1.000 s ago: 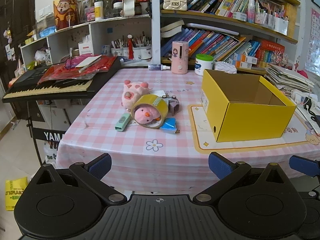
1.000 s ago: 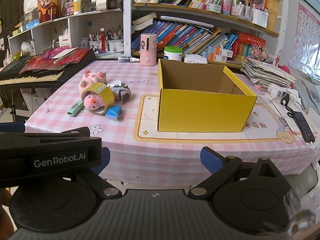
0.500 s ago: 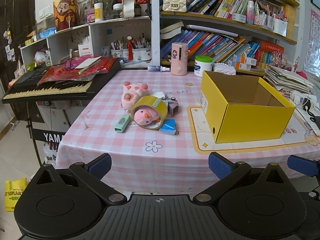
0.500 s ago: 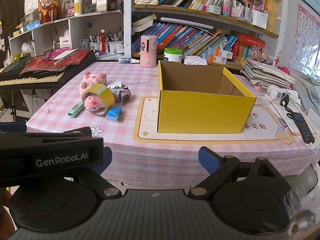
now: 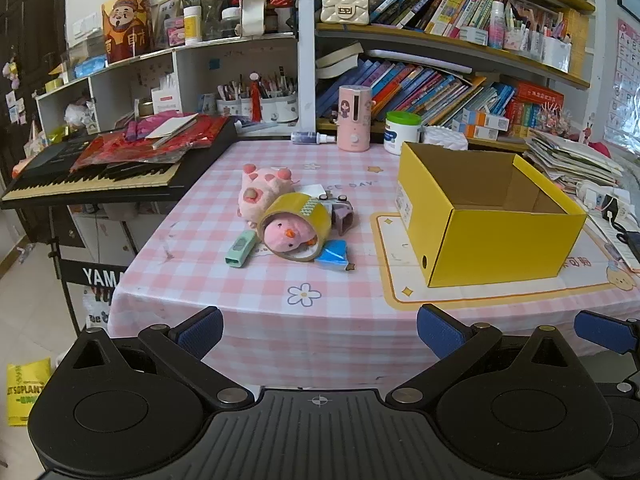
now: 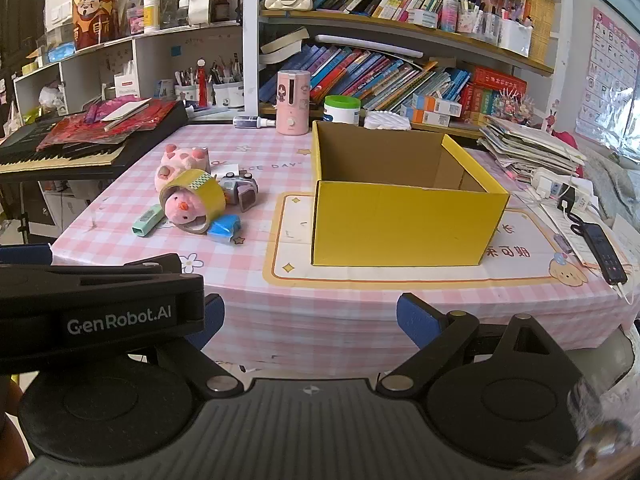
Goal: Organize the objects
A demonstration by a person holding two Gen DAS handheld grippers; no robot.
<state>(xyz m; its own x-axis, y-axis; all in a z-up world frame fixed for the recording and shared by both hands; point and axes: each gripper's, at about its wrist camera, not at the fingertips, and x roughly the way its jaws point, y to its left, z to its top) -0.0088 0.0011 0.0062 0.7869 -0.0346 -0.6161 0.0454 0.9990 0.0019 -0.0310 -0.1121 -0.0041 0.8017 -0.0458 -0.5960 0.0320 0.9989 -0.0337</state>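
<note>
Your left gripper [image 5: 319, 330] and right gripper [image 6: 310, 320] both hang wide open, empty, short of the table [image 5: 256, 304]. Toy pile [image 5: 294, 228] sits left of the yellow box [image 5: 492, 236].

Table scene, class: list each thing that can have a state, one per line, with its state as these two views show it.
Yellow box: open-topped, upright, nothing visible inside.
Tape roll: tipped on its side, pink chick plush lodged in its hole.
Pink pig plush: lying behind the roll.
Green-lidded jar: closed, upright.
Left gripper: open, holding nothing.
Right gripper: open, holding nothing.
</note>
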